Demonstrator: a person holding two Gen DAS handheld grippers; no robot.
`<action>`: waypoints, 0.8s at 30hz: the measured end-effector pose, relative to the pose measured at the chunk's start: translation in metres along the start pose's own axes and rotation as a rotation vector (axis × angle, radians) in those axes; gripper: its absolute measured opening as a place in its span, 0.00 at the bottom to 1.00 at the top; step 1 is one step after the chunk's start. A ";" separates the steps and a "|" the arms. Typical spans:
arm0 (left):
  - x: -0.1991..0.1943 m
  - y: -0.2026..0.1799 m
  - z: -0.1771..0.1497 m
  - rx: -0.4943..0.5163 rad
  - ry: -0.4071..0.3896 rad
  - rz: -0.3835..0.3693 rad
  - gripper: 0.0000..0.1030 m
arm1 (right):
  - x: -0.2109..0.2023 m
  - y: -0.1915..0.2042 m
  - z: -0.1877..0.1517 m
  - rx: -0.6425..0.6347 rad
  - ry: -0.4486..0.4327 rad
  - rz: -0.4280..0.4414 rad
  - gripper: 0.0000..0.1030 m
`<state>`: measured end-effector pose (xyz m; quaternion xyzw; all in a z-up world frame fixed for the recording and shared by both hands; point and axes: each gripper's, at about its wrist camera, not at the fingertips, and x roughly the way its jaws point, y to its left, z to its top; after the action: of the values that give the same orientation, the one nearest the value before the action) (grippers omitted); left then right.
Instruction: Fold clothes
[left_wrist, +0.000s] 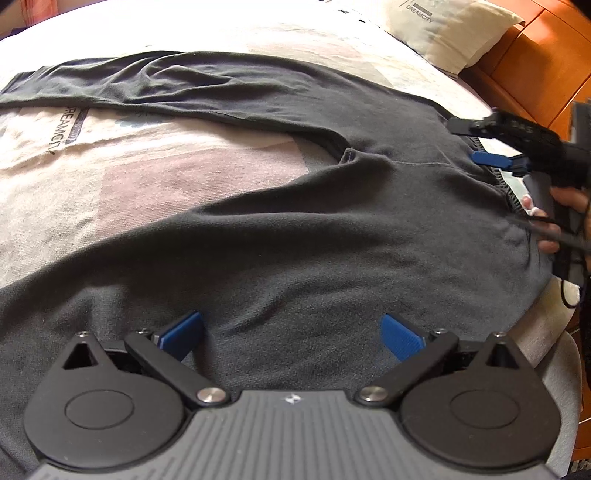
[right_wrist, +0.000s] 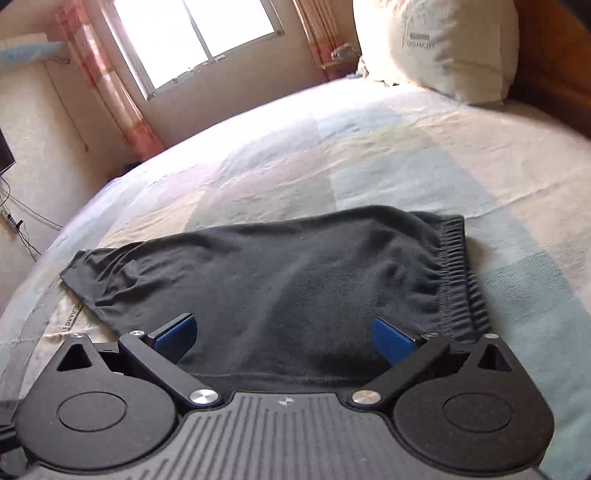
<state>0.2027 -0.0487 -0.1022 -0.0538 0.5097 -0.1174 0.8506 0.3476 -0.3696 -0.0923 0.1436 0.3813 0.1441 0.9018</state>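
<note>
Dark grey sweatpants (left_wrist: 295, 221) lie spread on the bed, one leg (left_wrist: 129, 81) reaching to the far left and the other running under my left gripper (left_wrist: 291, 328). That gripper hovers over the cloth, open, with nothing between its blue pads. At the right edge my right gripper (left_wrist: 476, 144), held by a hand (left_wrist: 543, 225), is open beside the elastic waistband (left_wrist: 506, 184). The right wrist view has the sweatpants (right_wrist: 277, 277) flat, with the waistband (right_wrist: 458, 273) at right. The right gripper (right_wrist: 284, 328) stands open just above the fabric.
The patchwork bed cover (left_wrist: 147, 166) (right_wrist: 369, 147) stretches away beyond the garment. A cream pillow (left_wrist: 450, 33) (right_wrist: 443, 48) leans on the wooden headboard (left_wrist: 535, 74). A window (right_wrist: 195, 29) with pink curtains is on the far wall.
</note>
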 end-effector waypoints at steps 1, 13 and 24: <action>0.000 0.000 0.000 0.001 0.000 0.002 0.99 | 0.013 -0.006 0.004 0.004 0.023 -0.030 1.00; 0.000 0.005 -0.002 -0.008 -0.024 -0.016 0.99 | 0.042 -0.015 0.046 -0.032 0.044 -0.050 1.00; -0.001 0.006 -0.001 0.015 -0.033 -0.023 0.99 | 0.007 0.010 0.047 -0.086 0.051 -0.092 1.00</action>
<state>0.2020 -0.0430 -0.1034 -0.0552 0.4941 -0.1298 0.8579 0.3848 -0.3651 -0.0617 0.0833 0.4040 0.1221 0.9027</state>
